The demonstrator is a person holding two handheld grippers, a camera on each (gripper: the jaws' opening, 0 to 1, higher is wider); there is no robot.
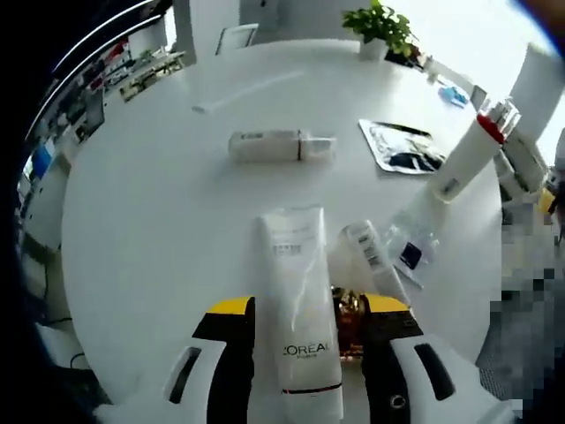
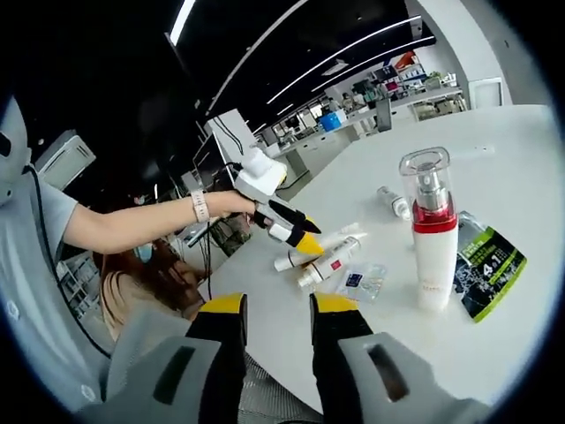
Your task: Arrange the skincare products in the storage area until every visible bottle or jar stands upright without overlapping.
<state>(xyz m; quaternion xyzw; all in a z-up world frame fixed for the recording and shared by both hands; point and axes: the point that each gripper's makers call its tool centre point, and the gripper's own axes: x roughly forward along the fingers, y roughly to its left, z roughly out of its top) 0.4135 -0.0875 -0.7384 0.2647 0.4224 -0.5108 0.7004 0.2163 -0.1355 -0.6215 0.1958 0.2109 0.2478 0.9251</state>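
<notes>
lying between left gripper [image 1: 305, 353] jaws: l'oréal tube [image 1: 298, 309]

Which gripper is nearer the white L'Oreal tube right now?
Left. The left gripper has its jaws on either side of the L'Oreal tube; the right gripper hangs off the table edge, apart from it.

Probably an open-plan office: round white table [image 1: 150, 230], potted plant [image 1: 381, 26], ceiling strip lights [image 2: 185, 18], cluttered desks [image 2: 406, 97] behind.

Our left gripper view looks steeply down, close over the white table [image 1: 159, 230]; the right gripper view sits back, level — both share the spray bottle [image 2: 430, 231].
</notes>
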